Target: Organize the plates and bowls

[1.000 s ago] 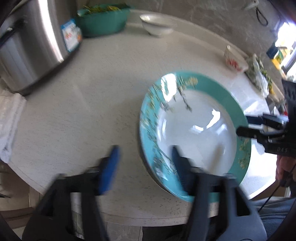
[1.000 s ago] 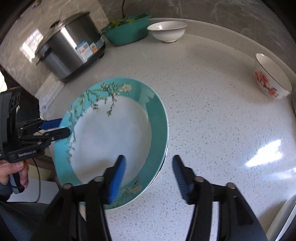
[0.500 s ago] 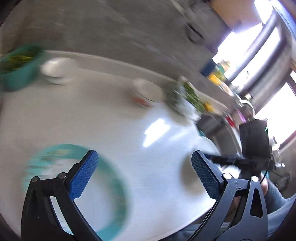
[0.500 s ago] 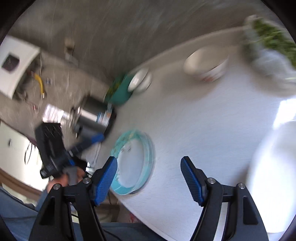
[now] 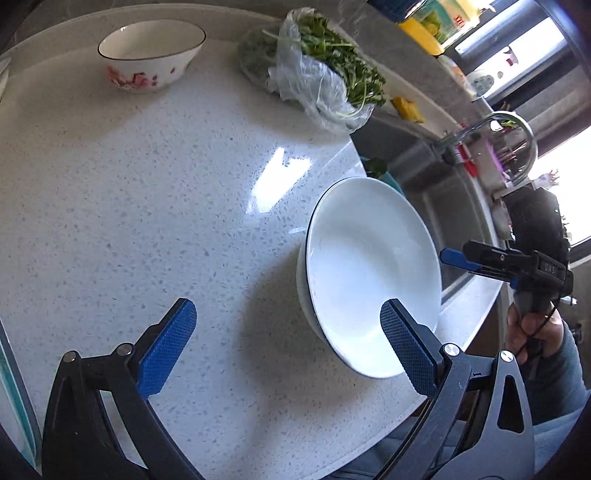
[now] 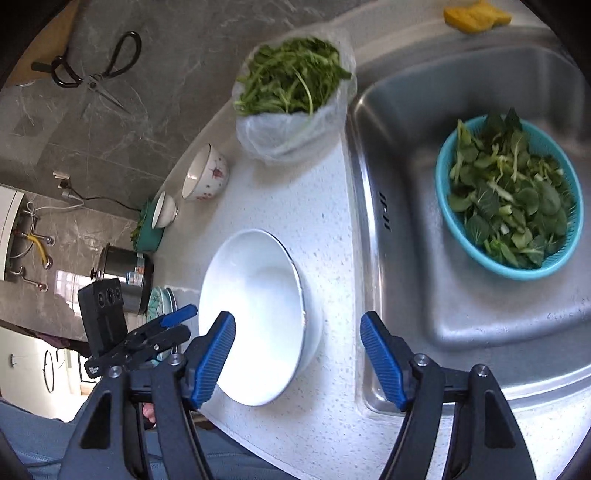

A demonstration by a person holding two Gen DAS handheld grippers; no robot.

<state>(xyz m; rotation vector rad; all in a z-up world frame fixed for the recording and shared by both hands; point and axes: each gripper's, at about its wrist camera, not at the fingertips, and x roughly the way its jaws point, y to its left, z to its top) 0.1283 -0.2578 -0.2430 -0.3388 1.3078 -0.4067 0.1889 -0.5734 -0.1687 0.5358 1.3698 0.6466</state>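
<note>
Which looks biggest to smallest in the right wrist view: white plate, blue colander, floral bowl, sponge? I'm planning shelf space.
1. white plate, though nearest the camera, so unsure against the
2. blue colander
3. floral bowl
4. sponge, partly cut off.

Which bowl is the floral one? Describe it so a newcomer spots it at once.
Start at the sink, go to the bag of greens beside it on the counter. The next dish along the wall is the floral bowl: white with red flowers outside, unlike the plain bowl beyond it.
</note>
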